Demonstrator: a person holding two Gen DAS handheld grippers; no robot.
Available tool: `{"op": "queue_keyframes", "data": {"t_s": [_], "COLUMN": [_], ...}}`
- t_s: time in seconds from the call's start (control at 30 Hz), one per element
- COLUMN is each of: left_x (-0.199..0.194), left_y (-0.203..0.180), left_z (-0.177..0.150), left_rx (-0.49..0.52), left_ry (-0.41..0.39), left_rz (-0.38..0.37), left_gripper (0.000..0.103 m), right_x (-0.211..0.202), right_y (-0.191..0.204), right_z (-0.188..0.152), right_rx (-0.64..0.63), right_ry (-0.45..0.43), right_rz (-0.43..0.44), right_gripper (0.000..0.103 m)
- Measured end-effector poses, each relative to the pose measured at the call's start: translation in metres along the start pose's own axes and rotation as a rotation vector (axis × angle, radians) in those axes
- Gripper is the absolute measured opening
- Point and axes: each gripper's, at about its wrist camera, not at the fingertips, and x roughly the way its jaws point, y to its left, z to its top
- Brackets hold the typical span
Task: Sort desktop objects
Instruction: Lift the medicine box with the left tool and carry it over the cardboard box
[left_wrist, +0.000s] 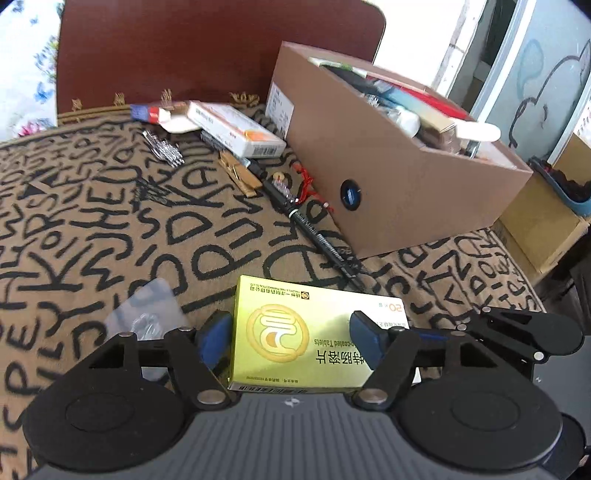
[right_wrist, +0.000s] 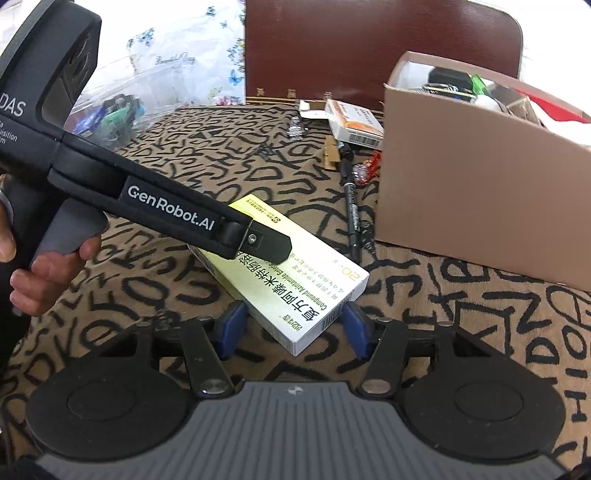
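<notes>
A yellow-green tablet box (left_wrist: 310, 332) lies on the lettered cloth. My left gripper (left_wrist: 291, 341) stands around its near end, the blue pads on either side, close to its edges; I cannot tell if they press it. In the right wrist view the same box (right_wrist: 295, 280) lies slanted, with the left gripper's body (right_wrist: 166, 210) over its far end. My right gripper (right_wrist: 291, 328) is open, its pads either side of the box's near corner. A brown cardboard box (left_wrist: 399, 173) full of items stands at the right, also in the right wrist view (right_wrist: 480, 192).
A black pen (left_wrist: 314, 229), a wooden clothespin (left_wrist: 240, 173), a white and orange box (left_wrist: 236, 129), a clip strip (left_wrist: 162, 147) and red string (left_wrist: 306, 184) lie beyond. A clear packet (left_wrist: 144, 314) lies at the left. A brown chair back (left_wrist: 218, 48) stands behind.
</notes>
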Motion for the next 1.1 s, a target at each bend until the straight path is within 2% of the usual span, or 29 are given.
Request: {"op": "queue_keyframes", "data": {"t_s": [0.2, 0.43, 0.77, 0.87, 1.0, 1.1], "left_x": [-0.039, -0.058, -0.036, -0.02, 0.008, 0.03], "left_y": [-0.021, -0.067, -0.12, -0.134, -0.152, -0.16], "left_z": [0.01, 0.055, 0.131, 0.154, 0.179, 0.197], "left_rx": [0.01, 0.091, 0.119, 0.118, 0.134, 0.123], "left_ry": [-0.107, -0.271, -0.343, -0.355, -0.36, -0.343], "left_rz": [0.007, 0.015, -0.017, -0.015, -0.026, -0.039], "left_gripper": [0.072, 0.071, 0.071, 0.071, 0.071, 0.071], "right_x": [-0.039, -0.081, -0.107, -0.108, -0.105, -0.097], "right_y": [0.007, -0.018, -0.085, -0.114, -0.155, -0.181], "right_z": [0.007, 0.031, 0.068, 0.081, 0.096, 0.105], "right_rx": [-0.051, -0.067, -0.105, -0.08, -0.023, -0.025], "right_ry": [-0.093, -0.25, -0.383, -0.413, -0.42, -0.407], "right_rz": [-0.016, -0.094, -0.219, -0.222, -0.222, -0.241], "right_gripper": [0.056, 0.056, 0.055, 0.055, 0.055, 0.055]}}
